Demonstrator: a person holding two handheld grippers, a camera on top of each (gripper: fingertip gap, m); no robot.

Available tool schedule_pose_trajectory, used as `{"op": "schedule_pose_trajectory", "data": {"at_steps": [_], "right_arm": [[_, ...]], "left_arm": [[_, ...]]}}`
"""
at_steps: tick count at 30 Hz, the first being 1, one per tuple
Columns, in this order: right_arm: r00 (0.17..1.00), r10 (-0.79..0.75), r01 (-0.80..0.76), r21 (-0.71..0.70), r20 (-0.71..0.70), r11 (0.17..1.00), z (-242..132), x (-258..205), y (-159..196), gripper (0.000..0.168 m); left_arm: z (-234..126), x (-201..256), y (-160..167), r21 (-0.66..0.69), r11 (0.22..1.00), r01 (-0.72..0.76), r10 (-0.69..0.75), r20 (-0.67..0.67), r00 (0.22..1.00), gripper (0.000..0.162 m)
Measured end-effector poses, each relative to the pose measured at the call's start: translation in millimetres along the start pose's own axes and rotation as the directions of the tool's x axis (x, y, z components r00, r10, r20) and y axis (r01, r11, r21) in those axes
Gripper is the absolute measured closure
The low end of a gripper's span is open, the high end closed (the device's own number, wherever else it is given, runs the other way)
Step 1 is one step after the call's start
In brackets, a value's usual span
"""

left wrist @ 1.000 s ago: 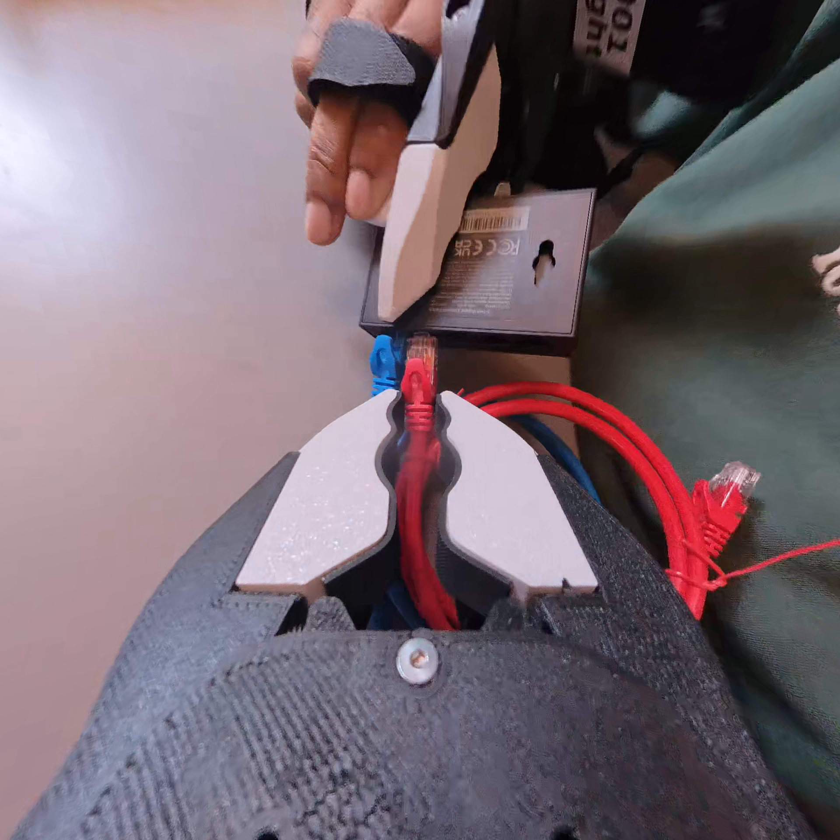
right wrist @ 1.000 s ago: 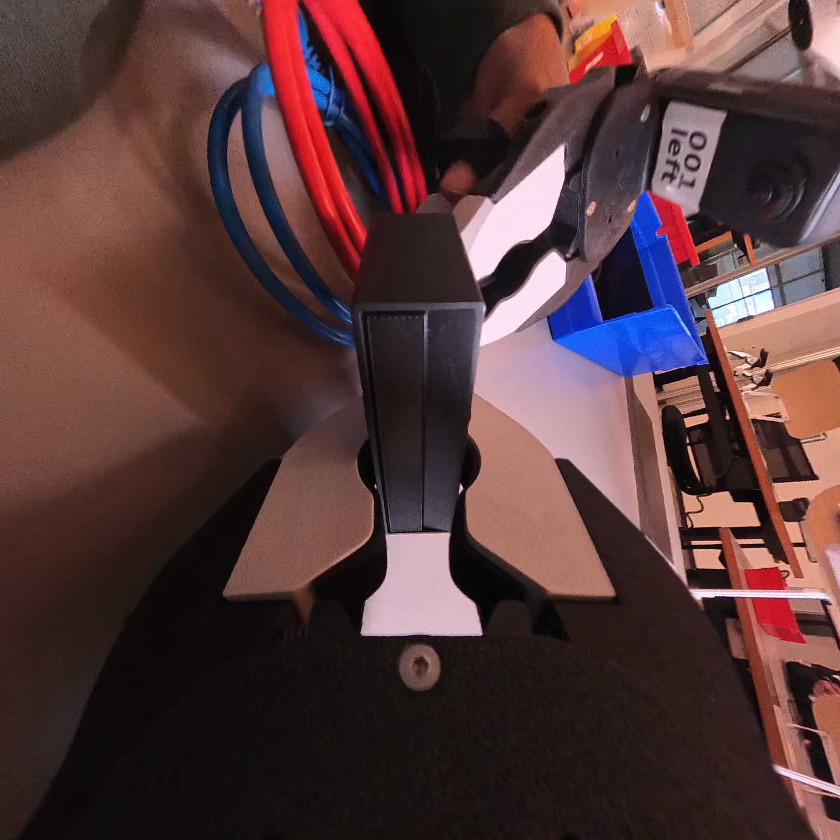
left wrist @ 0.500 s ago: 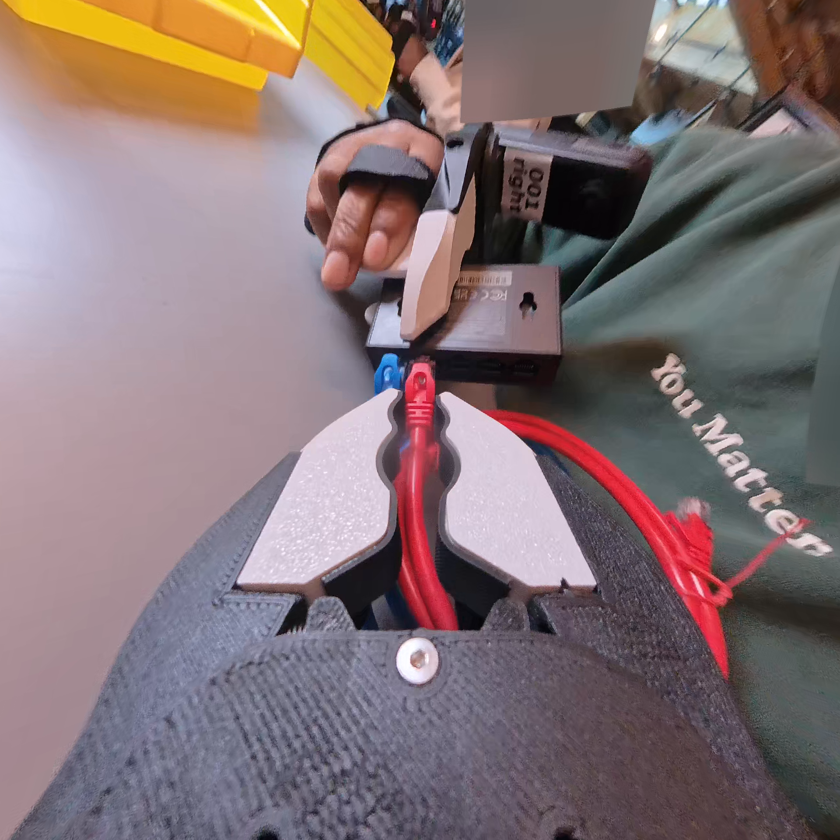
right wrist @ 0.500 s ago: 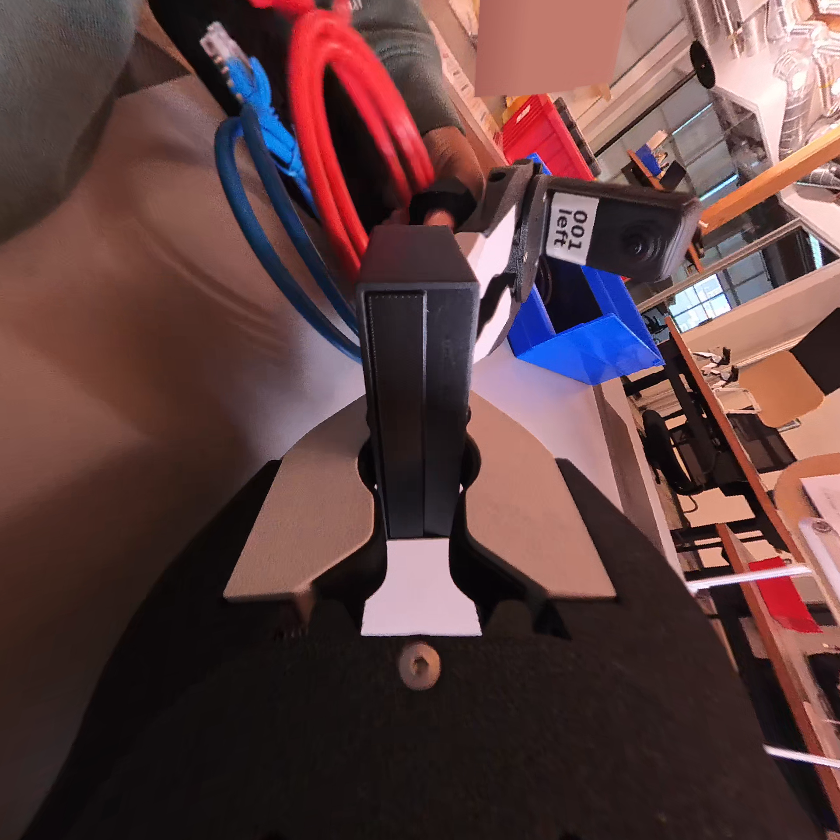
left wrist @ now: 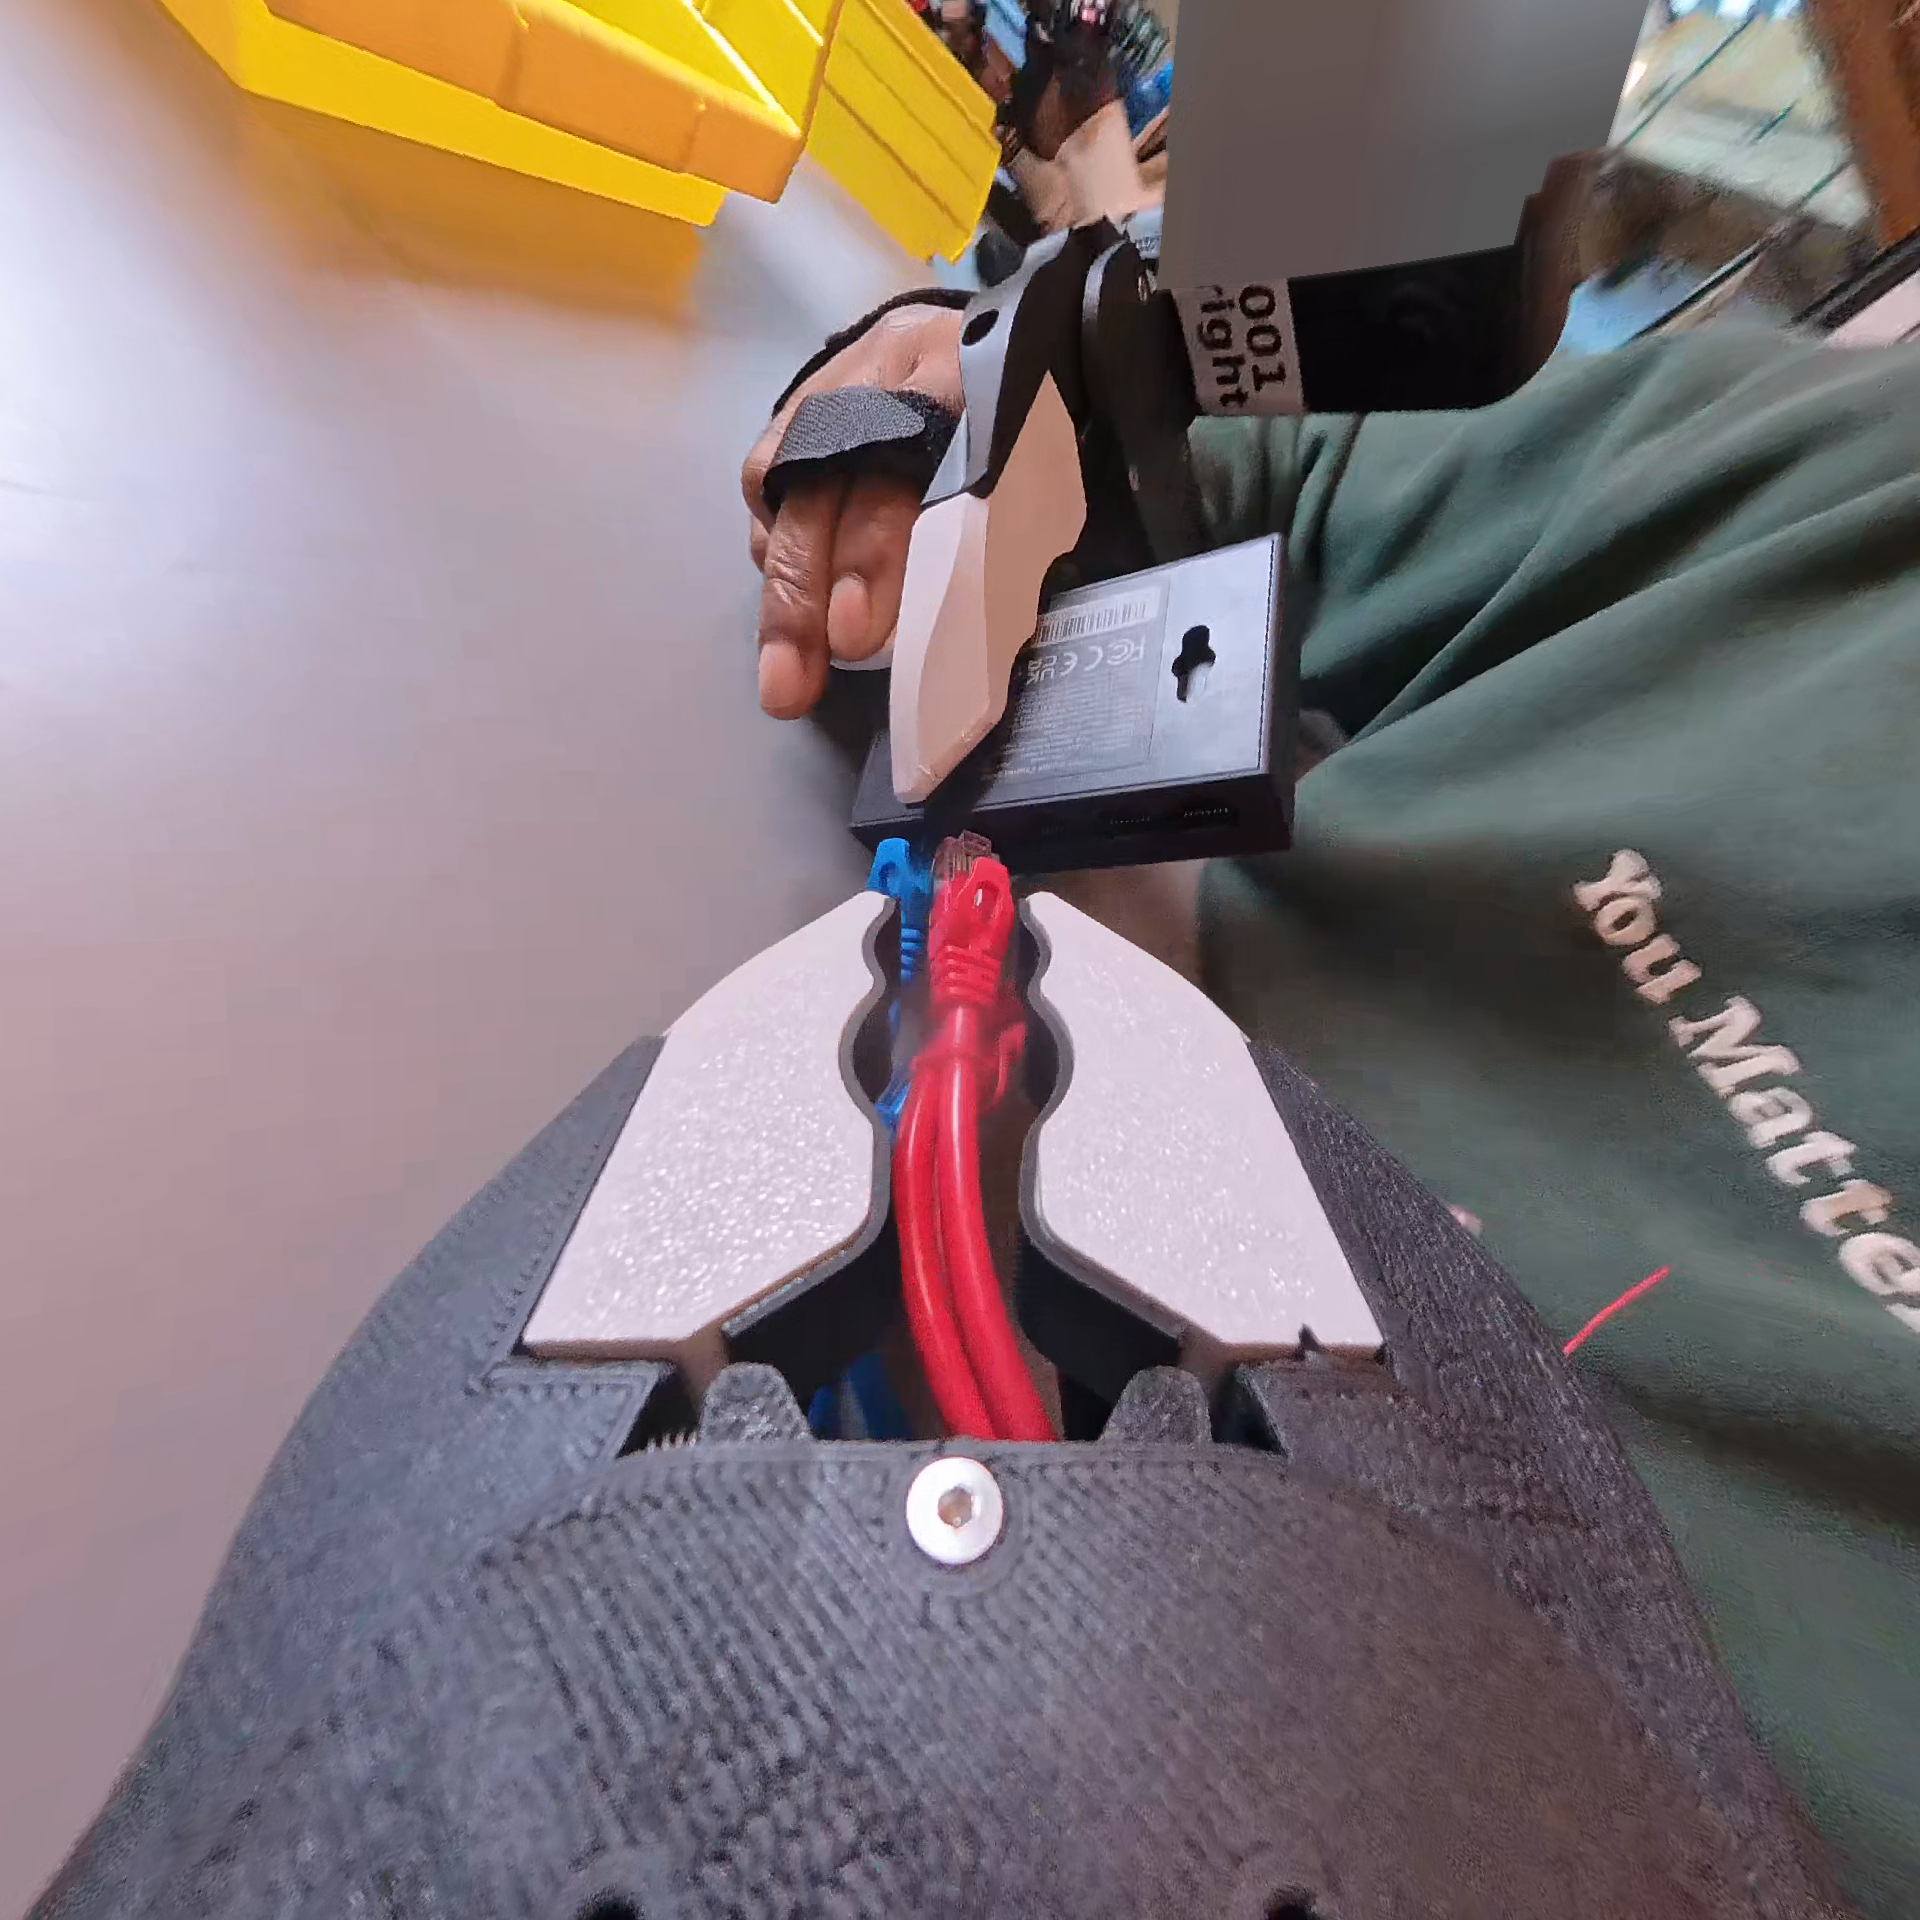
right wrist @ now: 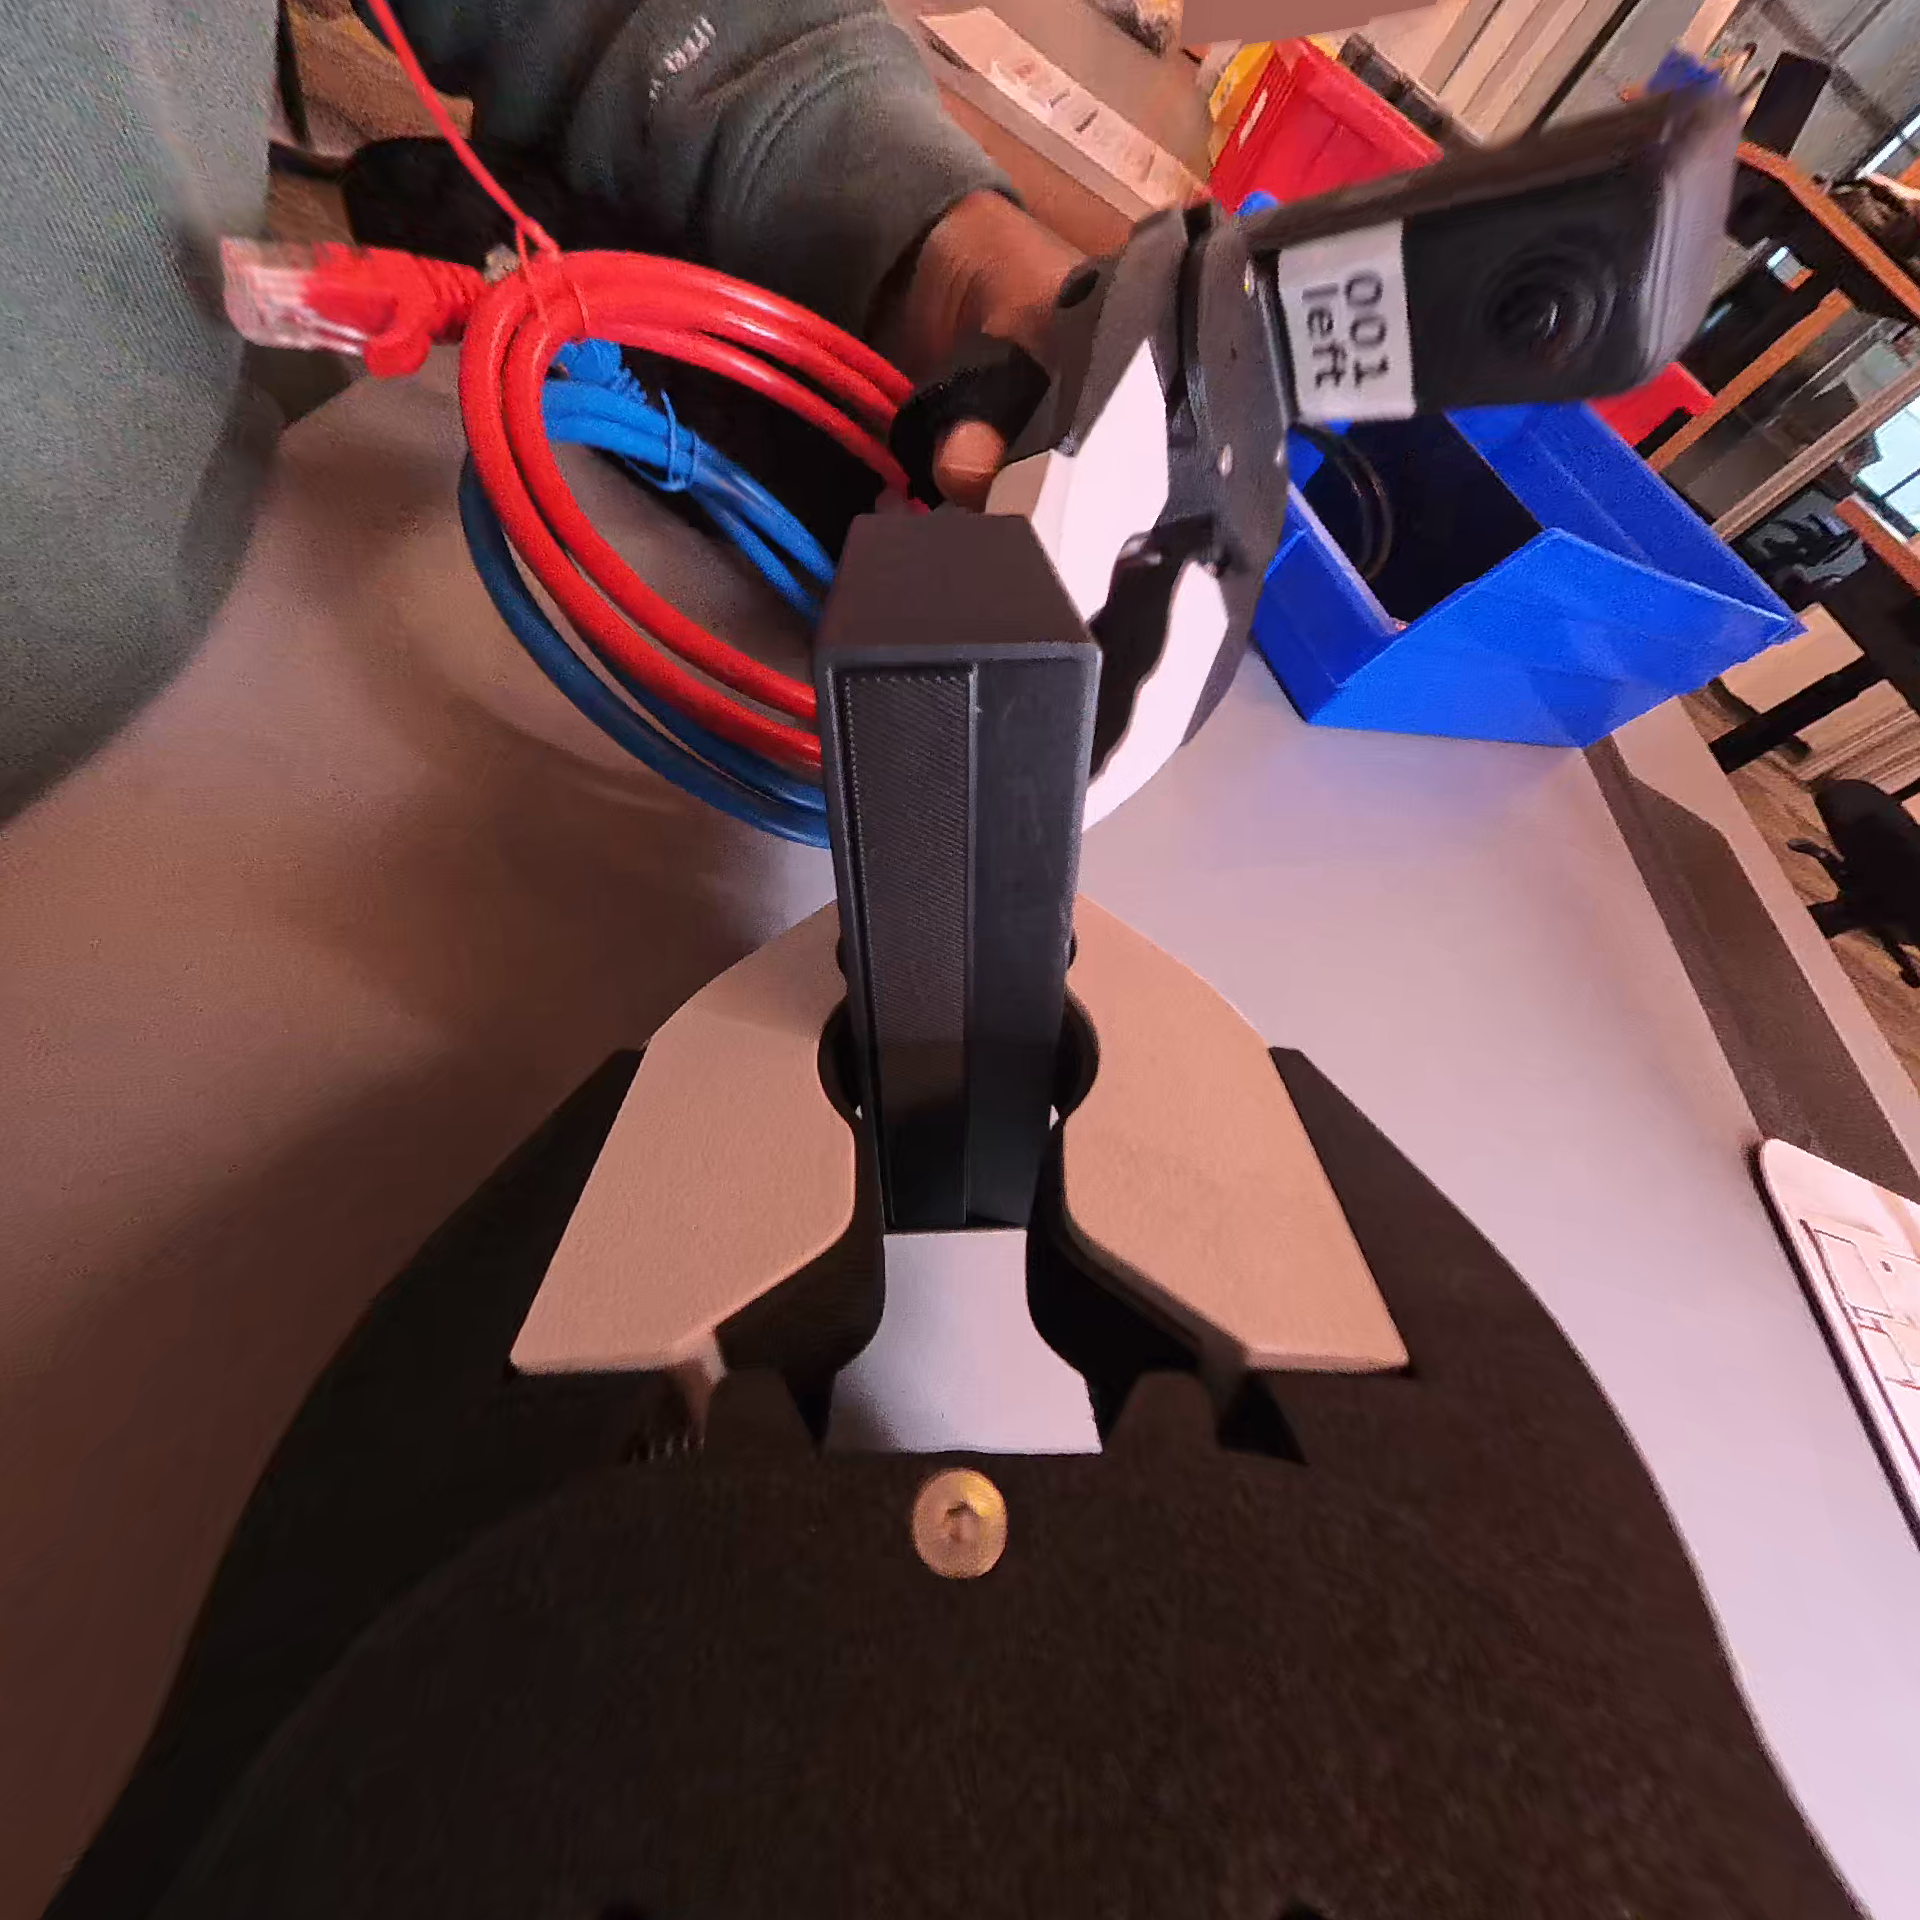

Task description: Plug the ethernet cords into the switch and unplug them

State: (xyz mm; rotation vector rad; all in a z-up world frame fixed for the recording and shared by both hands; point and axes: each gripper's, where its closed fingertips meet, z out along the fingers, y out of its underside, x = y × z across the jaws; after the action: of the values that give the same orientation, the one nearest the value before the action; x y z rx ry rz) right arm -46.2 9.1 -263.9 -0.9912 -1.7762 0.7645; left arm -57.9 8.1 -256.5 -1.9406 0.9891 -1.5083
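My right gripper (right wrist: 961, 935) is shut on the black switch (right wrist: 956, 727), holding it on edge above the table. In the left wrist view the switch (left wrist: 1143, 707) shows its underside and port row. My left gripper (left wrist: 956, 904) is shut on the red ethernet cord (left wrist: 966, 987) just behind its plug. The plug's clear tip sits just outside a port. A blue cord (left wrist: 899, 883) runs beside it between the jaws, its plug in the leftmost port. The coiled red cord (right wrist: 623, 582) and blue cord (right wrist: 623, 717) hang behind the switch, with a free red plug (right wrist: 291, 301).
Yellow bins (left wrist: 520, 83) stand at the far end of the grey table (left wrist: 364, 727). A blue bin (right wrist: 1507, 623) and a red bin (right wrist: 1309, 135) stand near the table's edge. A white sheet (right wrist: 1849, 1247) lies at the right. The person's green sweatshirt (left wrist: 1558, 727) is close behind the switch. The grippers are tip to tip, or close to it.
The red plug was seated in the port half a second ago and now shows its clear tip outside it. The left jaws stand slightly wider. Both grippers have lifted and tilted.
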Motion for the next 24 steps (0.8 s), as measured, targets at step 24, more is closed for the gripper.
{"op": "schedule_pose_trajectory", "data": {"at_steps": [24], "right_arm": [[0.988,0.151,-0.15,-0.027,0.041,0.988,0,12,6,0.139]], "left_arm": [[-6,-28,21,-0.701,0.262,-0.664,0.964,0.223,0.146,0.136]]}}
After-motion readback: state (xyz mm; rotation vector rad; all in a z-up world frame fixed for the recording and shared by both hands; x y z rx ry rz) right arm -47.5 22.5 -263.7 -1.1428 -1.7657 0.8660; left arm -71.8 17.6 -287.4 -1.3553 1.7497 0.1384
